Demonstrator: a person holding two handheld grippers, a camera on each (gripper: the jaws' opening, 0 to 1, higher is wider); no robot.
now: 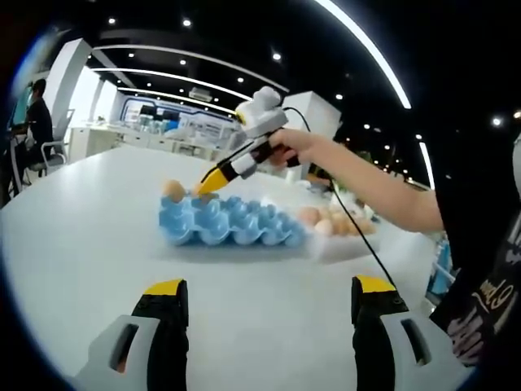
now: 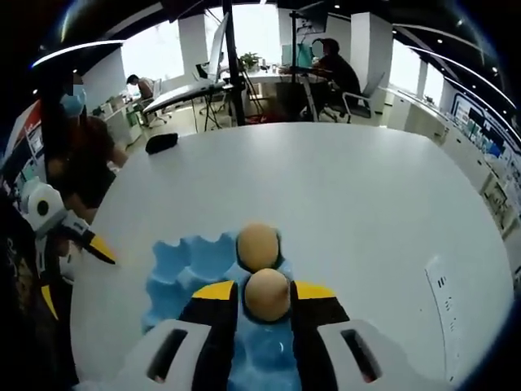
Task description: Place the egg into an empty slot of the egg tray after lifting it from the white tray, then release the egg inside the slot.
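Note:
The blue egg tray point(image 1: 232, 221) lies mid-table, with one brown egg point(image 1: 172, 190) in a slot at its far left corner. Beside it on the right stands the white tray point(image 1: 346, 240), holding several eggs. A hand holds my right gripper point(image 1: 207, 186) with its yellow tips low over the blue tray, next to that egg. In the right gripper view, my right gripper point(image 2: 265, 292) is shut on a brown egg point(image 2: 267, 295), just above the blue tray point(image 2: 175, 269) and right behind the seated egg point(image 2: 258, 244). My left gripper point(image 1: 269, 289) hovers open over bare table; it appears again as the left gripper point(image 2: 75, 275).
The round white table point(image 2: 350, 195) stretches wide beyond the tray. A black object point(image 2: 161, 142) lies near its far edge, and a white card point(image 2: 444, 297) lies on the right. People sit at desks beyond it. A person's arm point(image 1: 383, 191) and a cable reach over the white tray.

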